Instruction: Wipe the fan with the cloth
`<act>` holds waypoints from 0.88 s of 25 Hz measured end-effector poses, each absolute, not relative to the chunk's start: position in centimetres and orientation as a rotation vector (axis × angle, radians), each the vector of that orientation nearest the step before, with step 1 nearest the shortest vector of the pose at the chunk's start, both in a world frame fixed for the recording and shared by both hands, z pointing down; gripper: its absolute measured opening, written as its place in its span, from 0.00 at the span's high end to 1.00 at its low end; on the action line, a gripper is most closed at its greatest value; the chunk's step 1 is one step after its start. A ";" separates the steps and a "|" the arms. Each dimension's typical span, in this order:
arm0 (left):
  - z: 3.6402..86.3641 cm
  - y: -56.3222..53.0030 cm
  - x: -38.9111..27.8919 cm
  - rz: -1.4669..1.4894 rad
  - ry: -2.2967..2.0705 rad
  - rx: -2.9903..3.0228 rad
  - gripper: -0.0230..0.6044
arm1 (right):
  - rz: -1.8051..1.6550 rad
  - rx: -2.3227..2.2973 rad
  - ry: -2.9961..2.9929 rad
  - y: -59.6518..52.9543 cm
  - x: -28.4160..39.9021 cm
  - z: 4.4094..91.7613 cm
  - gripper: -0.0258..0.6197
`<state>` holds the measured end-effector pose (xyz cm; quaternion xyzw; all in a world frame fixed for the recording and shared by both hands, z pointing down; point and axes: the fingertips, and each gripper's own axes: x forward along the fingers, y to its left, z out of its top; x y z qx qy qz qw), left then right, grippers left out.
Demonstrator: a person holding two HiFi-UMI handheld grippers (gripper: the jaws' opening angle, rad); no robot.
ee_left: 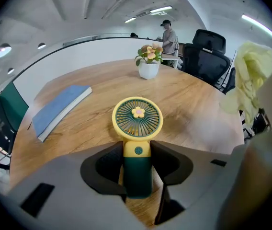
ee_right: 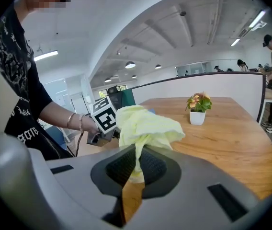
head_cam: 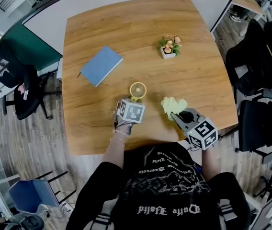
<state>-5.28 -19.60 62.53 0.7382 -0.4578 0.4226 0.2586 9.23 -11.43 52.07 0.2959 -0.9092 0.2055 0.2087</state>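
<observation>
The left tongs [head_cam: 134, 103] clamp the fan [ee_left: 137, 119] by its handle, long axis running out along the jaws, head just past the tips and facing back. The right tongs [ee_right: 137, 169] pinch the cloth [ee_right: 145, 126], bunched above their tips. The fan lies near to their left, so the cloth hand likely must swing left.

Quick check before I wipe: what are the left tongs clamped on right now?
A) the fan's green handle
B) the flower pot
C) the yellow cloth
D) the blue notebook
A: in the left gripper view, the left tongs press on both sides of the dark green handle of the fan, while the cloth is pinched in the right tongs.
</observation>
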 end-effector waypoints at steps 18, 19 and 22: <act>58.5 -19.0 -5.6 0.773 -1.410 2.070 0.62 | 0.554 1.042 -2.416 -13.4 10.6 54.0 0.91; 58.0 -18.9 -5.6 0.735 -1.415 2.077 0.62 | 0.539 1.079 -2.404 -13.8 10.7 54.0 0.91; 56.0 -18.6 -5.6 0.634 -1.443 2.120 0.62 | 0.484 1.167 -2.378 -14.6 11.1 53.5 0.91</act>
